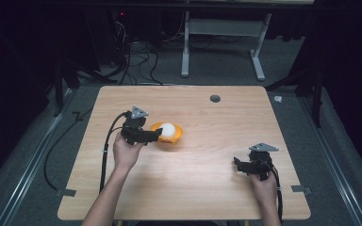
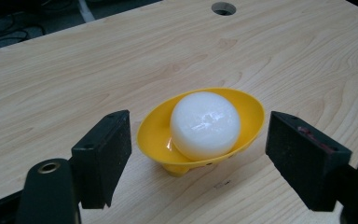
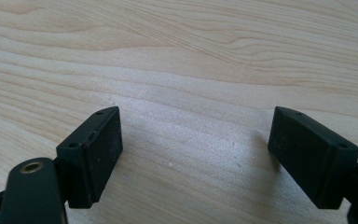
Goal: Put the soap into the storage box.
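Jaws wide on both grippers

We see the left gripper [image 2: 198, 154] spread wide, its jaws flanking a yellow bowl [image 2: 249, 109] without touching it; a white ball [image 2: 205, 123] sits inside, left of the table's [image 1: 207, 183] centre. The right gripper [image 3: 196, 158] gapes empty near the right edge.

Both forearms are bare, no sleeves showing. Each hand carries a black claw tool: the left claw [image 1: 158, 135] and the right claw [image 1: 236, 163] each have a grey three-cornered plate on top and a black cable trailing back along the arm. Up close, the left claw [image 2: 198, 156] has two blocky black jaws, the right-hand one smudged red, with a brass-ringed hole near the base; the right claw [image 3: 196, 154] has small screw holes along its jaw edges
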